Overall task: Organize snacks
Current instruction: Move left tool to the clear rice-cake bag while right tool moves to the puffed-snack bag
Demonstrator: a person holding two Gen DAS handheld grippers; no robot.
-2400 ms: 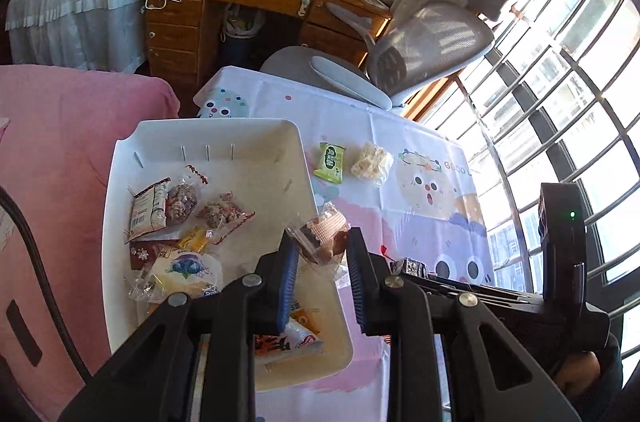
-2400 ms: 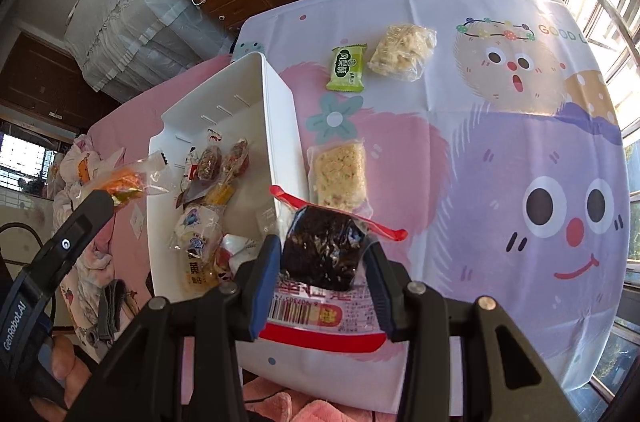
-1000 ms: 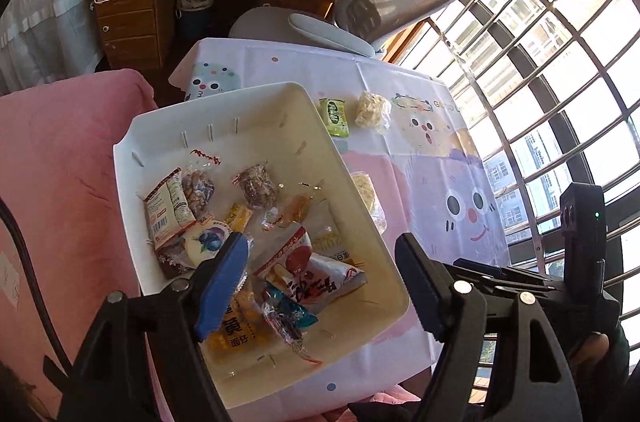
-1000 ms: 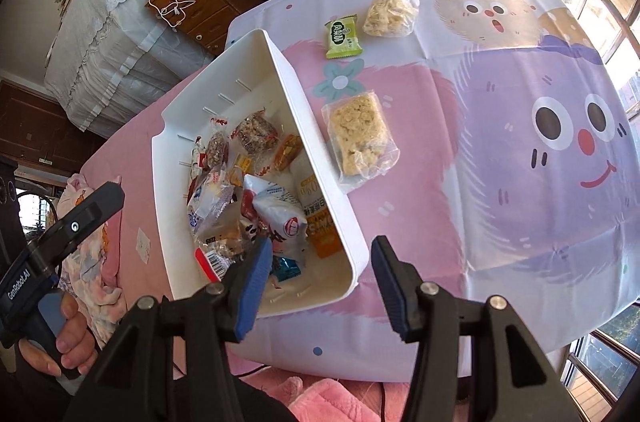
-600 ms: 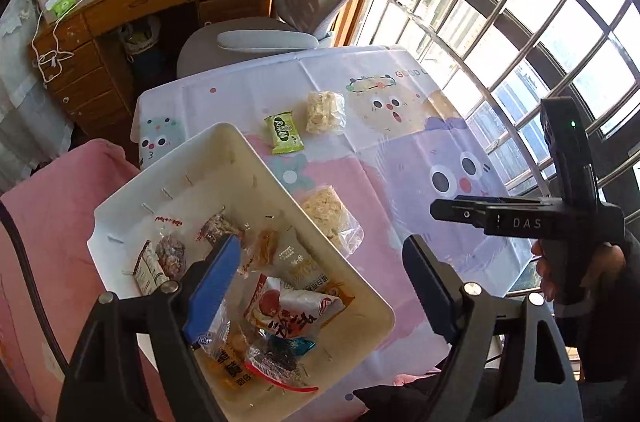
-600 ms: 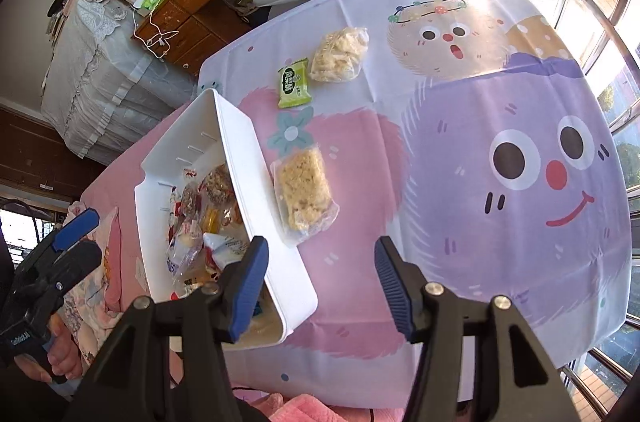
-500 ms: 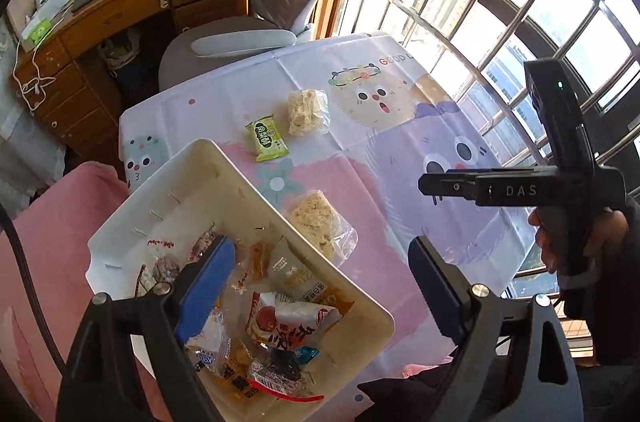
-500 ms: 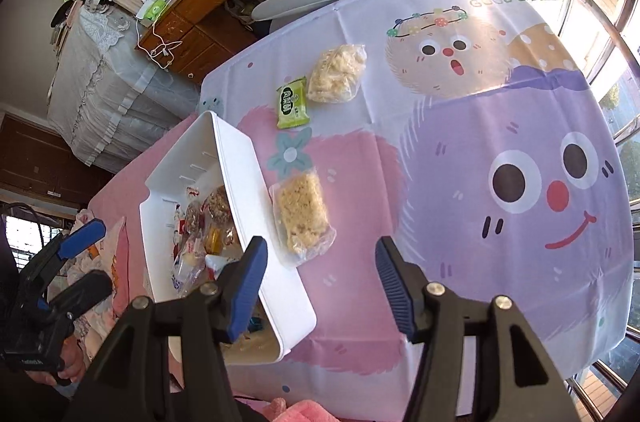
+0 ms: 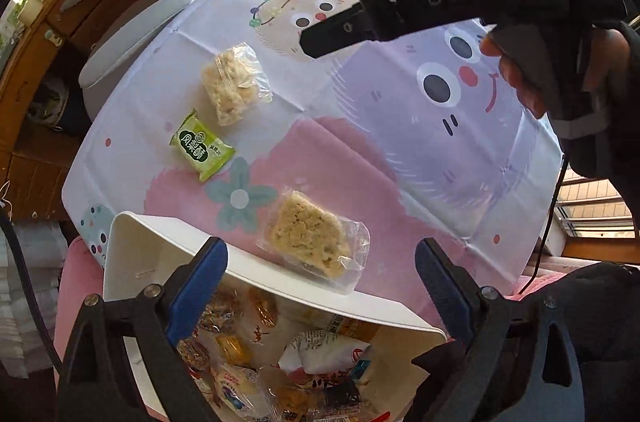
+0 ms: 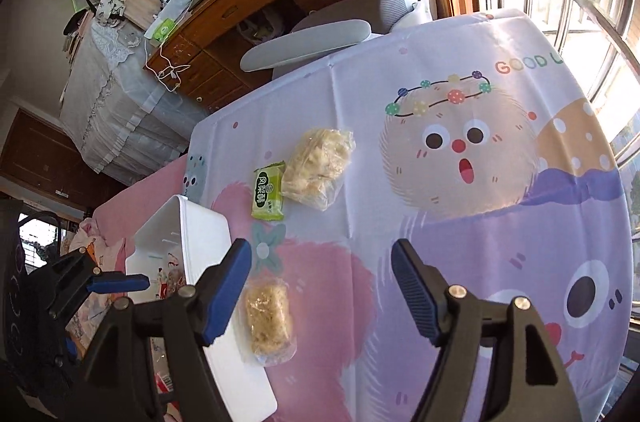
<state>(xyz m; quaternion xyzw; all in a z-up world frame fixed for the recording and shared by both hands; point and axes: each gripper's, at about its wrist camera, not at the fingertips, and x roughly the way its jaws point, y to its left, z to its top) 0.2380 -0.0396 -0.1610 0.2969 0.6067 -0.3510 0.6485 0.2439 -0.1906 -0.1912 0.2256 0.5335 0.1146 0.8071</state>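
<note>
Both grippers have swung off the white plastic bin [image 9: 280,272] toward the cartoon-printed tablecloth [image 9: 400,158], jaws just widened and empty. Left gripper [image 9: 320,286] hangs over the bin's far rim, where a clear-wrapped rice cracker [image 9: 312,236] touches the wall; right gripper [image 10: 320,286] hovers beside it. Beyond the bin lie another clear-bagged cracker [image 9: 234,84] and a small green packet [image 9: 202,148].
</note>
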